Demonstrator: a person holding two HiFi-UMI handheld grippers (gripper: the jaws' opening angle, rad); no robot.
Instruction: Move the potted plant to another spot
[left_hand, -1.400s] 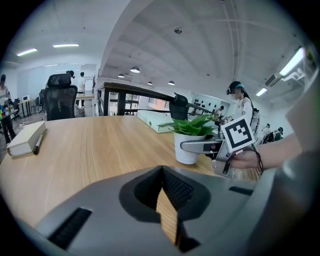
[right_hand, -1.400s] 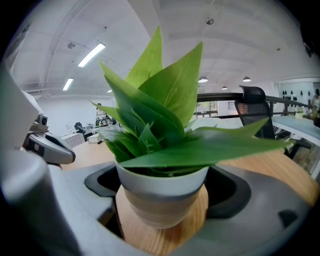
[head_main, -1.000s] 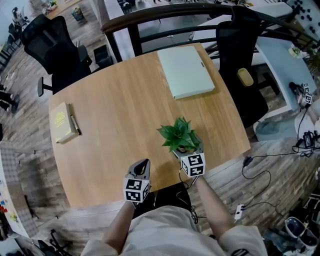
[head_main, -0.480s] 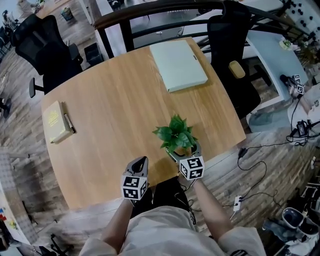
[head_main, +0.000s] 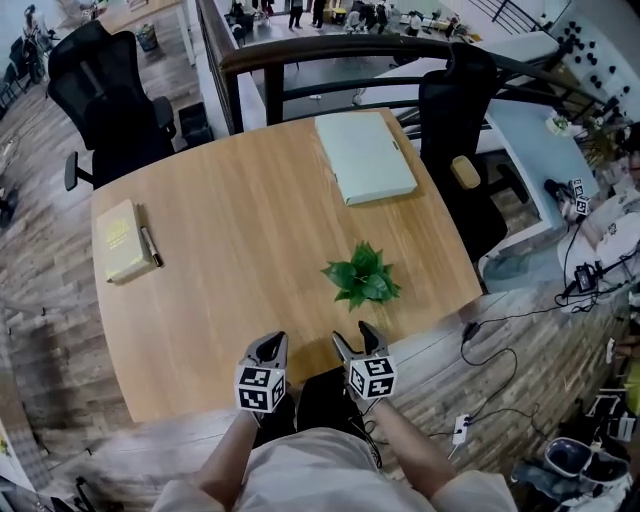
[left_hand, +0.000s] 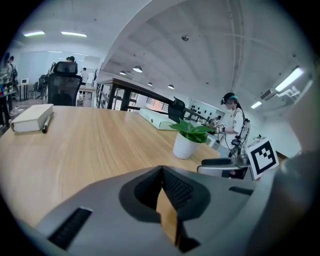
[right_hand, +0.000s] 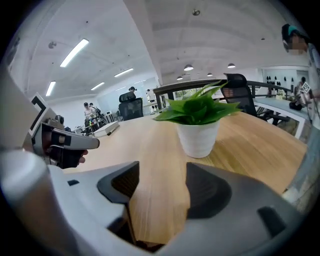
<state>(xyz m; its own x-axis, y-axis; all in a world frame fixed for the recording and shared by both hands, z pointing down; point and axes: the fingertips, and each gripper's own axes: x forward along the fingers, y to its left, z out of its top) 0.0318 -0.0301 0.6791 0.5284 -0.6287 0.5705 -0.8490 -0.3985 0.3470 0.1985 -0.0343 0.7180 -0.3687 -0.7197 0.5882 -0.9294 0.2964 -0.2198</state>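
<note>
The potted plant (head_main: 363, 275), green leaves in a small white pot, stands upright and alone on the wooden table (head_main: 240, 220), right of centre. My right gripper (head_main: 355, 340) hangs at the near table edge, short of the pot (right_hand: 199, 137) and apart from it. It is open, its jaws have just been closing, and only bare wood shows between them (right_hand: 162, 169). My left gripper (head_main: 268, 350) is beside it on the left, shut with nothing held (left_hand: 161, 170). In the left gripper view the plant (left_hand: 189, 140) stands ahead to the right.
A pale green flat case (head_main: 365, 157) lies at the table's far right. A yellow book (head_main: 120, 238) with a pen (head_main: 150, 245) lies at the left edge. Black office chairs (head_main: 108, 90) (head_main: 455, 120) stand behind the table. Cables run over the floor (head_main: 500, 340) to the right.
My right gripper, which stood around the pot's base, has let go and drawn back to the near table edge. The left gripper has also shifted. The plant stays standing.
</note>
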